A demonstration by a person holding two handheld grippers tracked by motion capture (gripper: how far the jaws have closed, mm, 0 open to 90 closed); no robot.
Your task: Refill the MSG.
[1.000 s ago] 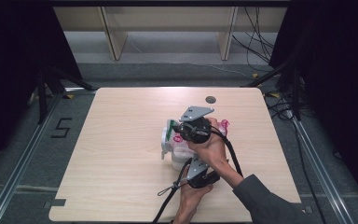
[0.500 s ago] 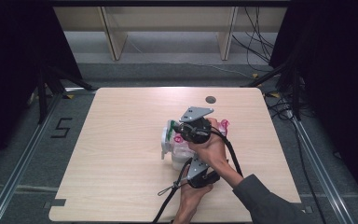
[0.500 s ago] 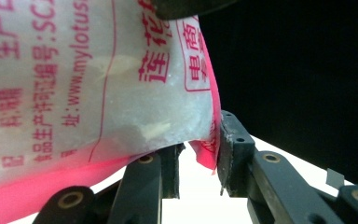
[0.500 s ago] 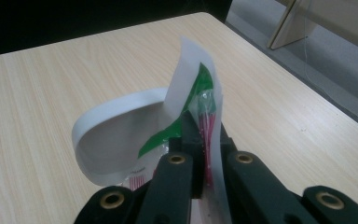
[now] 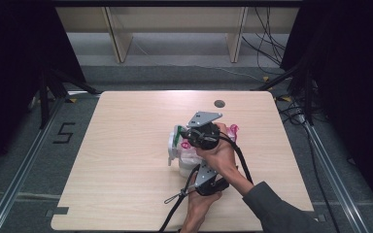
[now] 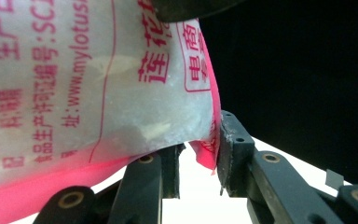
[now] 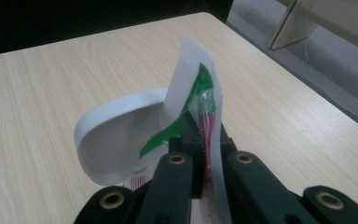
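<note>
The left tool [image 6: 198, 161] pinches the pink bottom edge of a clear bag [image 5: 187, 153] of white grains with pink print, mid-tabletop [image 5: 126, 145]. The right tool [image 7: 200, 140] is clamped on its white-and-green top flap [image 7: 186, 93]. Plenty of bare wood around, just a dark hole [image 5: 219, 103] near the far edge.

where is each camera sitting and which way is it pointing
High view: above the person's side, looking forward and down on the table; forearms, hands, the left gripper and right gripper show.
Left gripper view: on the left gripper, looking along its jaws, which grip the pink-printed bag.
Right gripper view: on the right gripper, facing across the table; its jaws are shut on the white wrapper.
Shared: both gripper views show the packaging seen from above.
</note>
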